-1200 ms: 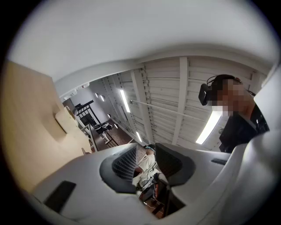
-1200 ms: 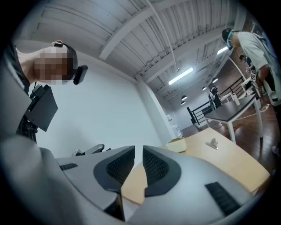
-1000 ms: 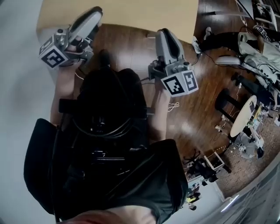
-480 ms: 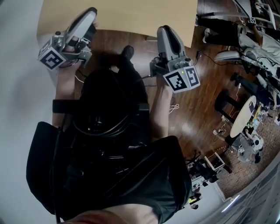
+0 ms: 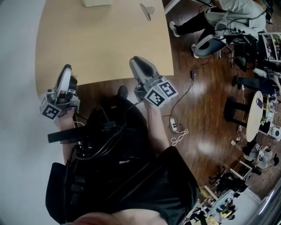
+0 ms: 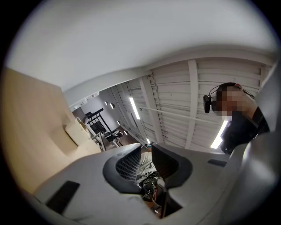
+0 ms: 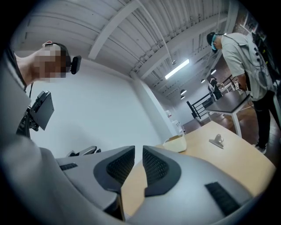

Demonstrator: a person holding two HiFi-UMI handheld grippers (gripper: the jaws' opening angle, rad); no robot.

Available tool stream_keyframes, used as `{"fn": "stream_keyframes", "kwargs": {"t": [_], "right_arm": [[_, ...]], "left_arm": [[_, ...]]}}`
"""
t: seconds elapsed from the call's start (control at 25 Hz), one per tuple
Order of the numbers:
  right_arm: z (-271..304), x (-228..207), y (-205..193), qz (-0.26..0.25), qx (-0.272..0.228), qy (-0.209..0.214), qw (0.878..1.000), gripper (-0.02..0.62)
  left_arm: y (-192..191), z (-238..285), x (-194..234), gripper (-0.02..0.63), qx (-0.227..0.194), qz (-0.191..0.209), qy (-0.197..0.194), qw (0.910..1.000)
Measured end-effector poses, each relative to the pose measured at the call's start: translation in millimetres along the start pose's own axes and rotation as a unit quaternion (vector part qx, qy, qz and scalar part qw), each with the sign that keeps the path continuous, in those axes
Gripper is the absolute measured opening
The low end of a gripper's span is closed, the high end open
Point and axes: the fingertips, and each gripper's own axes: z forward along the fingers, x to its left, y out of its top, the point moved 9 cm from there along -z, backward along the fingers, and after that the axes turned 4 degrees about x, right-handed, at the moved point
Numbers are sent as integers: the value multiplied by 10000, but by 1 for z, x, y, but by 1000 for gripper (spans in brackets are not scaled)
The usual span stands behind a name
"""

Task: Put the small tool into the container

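Nearest the head camera is the wearer's black, matte clothing [image 5: 118, 176], crossed by dark cables. Ahead of it, the left gripper [image 5: 66, 69] and right gripper [image 5: 136, 59] are smooth grey moulded shells with dark pads ribbed in a fine grid. In the left gripper view, the left gripper [image 6: 146, 151] has its jaws released with a narrow gap and nothing between them. The right gripper view shows the right gripper [image 7: 138, 154] likewise parted and empty, with only the tabletop visible through the slit. Both grippers hover at the near edge of the table [image 5: 101, 48], a pale, matte wooden slab with straight edges. The left gripper is at its near-left corner and the right gripper near its near-right corner. The broad middle of the tabletop is bare between the grippers and the far side. There the small tool [image 5: 148, 10], a silvery piece of clip-like shape, lies flat on the wood [image 7: 217, 141], well apart from both grippers. To its left, apart from it, stands the container [image 5: 97, 2], a cream, straight-walled open box [image 7: 175, 143]; its inside is not shown. Right of the table, glossy dark plank floor [image 5: 206, 105] carries a white cable [image 5: 178, 134]. Farther off, a second person [image 7: 246, 57] in light clothing stands past the table's far-right corner.
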Motion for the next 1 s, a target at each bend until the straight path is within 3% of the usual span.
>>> {"fn": "stream_keyframes", "kwargs": {"t": [0.2, 0.44, 0.64, 0.76, 0.88, 1.0], "right_arm": [[5, -32, -11, 303, 98, 78, 9995, 64], [18, -67, -8, 555, 343, 339, 9973, 64], [38, -70, -19, 647, 550, 522, 9950, 64], [47, -62, -19, 644, 670, 559, 9941, 64], [60, -54, -17, 615, 855, 465, 9933, 64], [84, -41, 3, 606, 928, 231, 9936, 64]], "left_arm": [[-2, 8, -2, 64, 90, -2, 180, 9998], [2, 12, -25, 64, 233, 453, 778, 9957], [-3, 11, -24, 64, 275, 359, 882, 9951], [2, 18, -20, 72, 225, 281, 768, 9964], [17, 27, -10, 119, 301, 212, 598, 9975], [51, 51, -1, 138, 321, 75, 145, 9994]]}}
